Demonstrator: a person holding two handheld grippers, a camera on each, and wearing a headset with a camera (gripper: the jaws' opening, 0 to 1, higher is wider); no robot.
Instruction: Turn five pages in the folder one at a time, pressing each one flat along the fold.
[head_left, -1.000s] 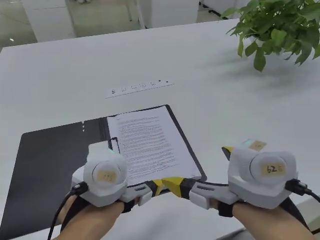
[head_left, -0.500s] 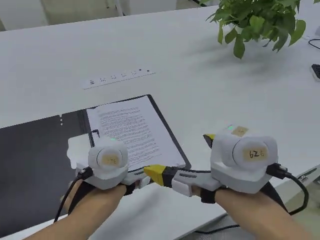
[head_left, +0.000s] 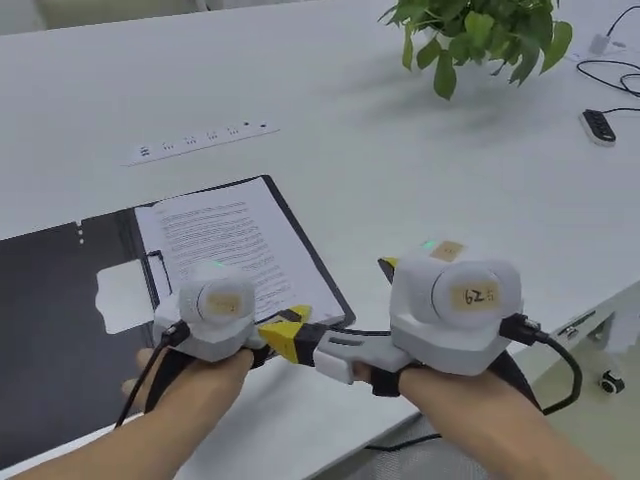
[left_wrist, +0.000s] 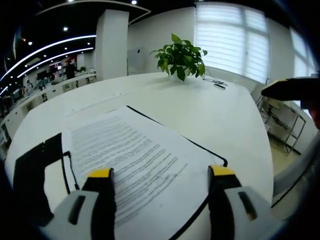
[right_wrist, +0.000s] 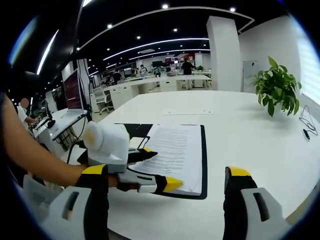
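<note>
The folder (head_left: 50, 330) lies open on the near left part of the white table (head_left: 400, 170), just in front of me. Its black inside cover is on the left and a printed page (head_left: 225, 245) lies flat on the right half. My left gripper (left_wrist: 160, 172) sits at the page's near edge with its jaws spread wide over the lower lines of print; I cannot tell whether they touch the paper. My right gripper (right_wrist: 167, 170) is just beside it on the right, by the folder's near right corner, with its jaws also spread and nothing between them. A strip of sockets (head_left: 195, 140) is set into the table beyond the folder. A potted plant (head_left: 475, 35) stands far right.
</note>
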